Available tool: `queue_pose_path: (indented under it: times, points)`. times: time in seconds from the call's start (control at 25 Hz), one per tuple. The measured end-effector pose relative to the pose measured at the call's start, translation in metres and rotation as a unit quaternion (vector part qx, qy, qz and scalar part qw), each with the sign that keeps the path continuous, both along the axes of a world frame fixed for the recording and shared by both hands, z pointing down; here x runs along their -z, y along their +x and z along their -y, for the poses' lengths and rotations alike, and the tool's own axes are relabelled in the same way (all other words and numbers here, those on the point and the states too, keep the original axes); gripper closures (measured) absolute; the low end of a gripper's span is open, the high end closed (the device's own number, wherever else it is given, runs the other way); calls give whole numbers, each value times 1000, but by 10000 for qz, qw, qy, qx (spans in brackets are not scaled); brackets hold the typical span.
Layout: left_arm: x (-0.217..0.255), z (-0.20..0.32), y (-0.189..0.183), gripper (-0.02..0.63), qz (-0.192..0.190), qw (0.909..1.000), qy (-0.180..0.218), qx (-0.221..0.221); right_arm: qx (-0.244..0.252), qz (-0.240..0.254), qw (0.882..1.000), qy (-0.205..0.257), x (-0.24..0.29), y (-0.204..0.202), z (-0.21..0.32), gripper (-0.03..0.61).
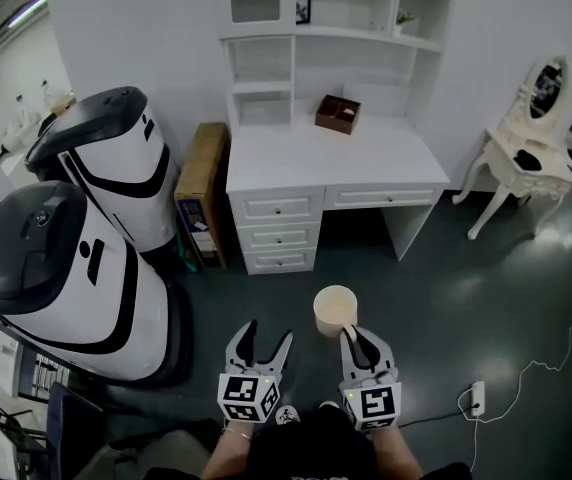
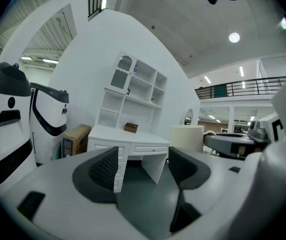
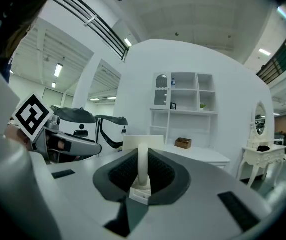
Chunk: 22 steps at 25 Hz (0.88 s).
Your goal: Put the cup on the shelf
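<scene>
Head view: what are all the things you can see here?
cup: one, cream, held in front, centre
desk with shelves: one, white, back wall
wooden box: one, brown, on the desk
cardboard box: one, tan, left of desk
big machines: two, white and grey, far left
dressing table: one, white, far right
power strip: one, white, floor, right
left gripper: one, grey, jaws open, empty
right gripper: one, grey, jaws shut on the cup's handle
</scene>
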<state>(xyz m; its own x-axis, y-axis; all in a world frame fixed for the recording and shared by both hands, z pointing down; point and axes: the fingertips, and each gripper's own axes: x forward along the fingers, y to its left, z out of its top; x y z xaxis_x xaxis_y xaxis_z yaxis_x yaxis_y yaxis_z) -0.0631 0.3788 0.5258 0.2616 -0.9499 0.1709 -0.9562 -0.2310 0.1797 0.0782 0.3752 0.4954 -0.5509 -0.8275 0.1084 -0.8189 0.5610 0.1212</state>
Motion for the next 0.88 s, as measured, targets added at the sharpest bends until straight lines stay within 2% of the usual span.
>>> queue_pose_path:
  times: [0.16, 0.44, 0.88]
  points:
    - [-5, 6, 3, 318, 268, 9996, -51, -123, -85, -39, 9999, -38, 0, -1, 6, 529]
    - [-18, 26, -3, 318, 124, 9998, -158, -56, -65, 1, 10000, -12, -10, 0, 34, 529]
    - [-28, 112, -3, 318, 139, 9988, -340, 333, 375, 106, 9990, -216, -20, -3, 139, 529]
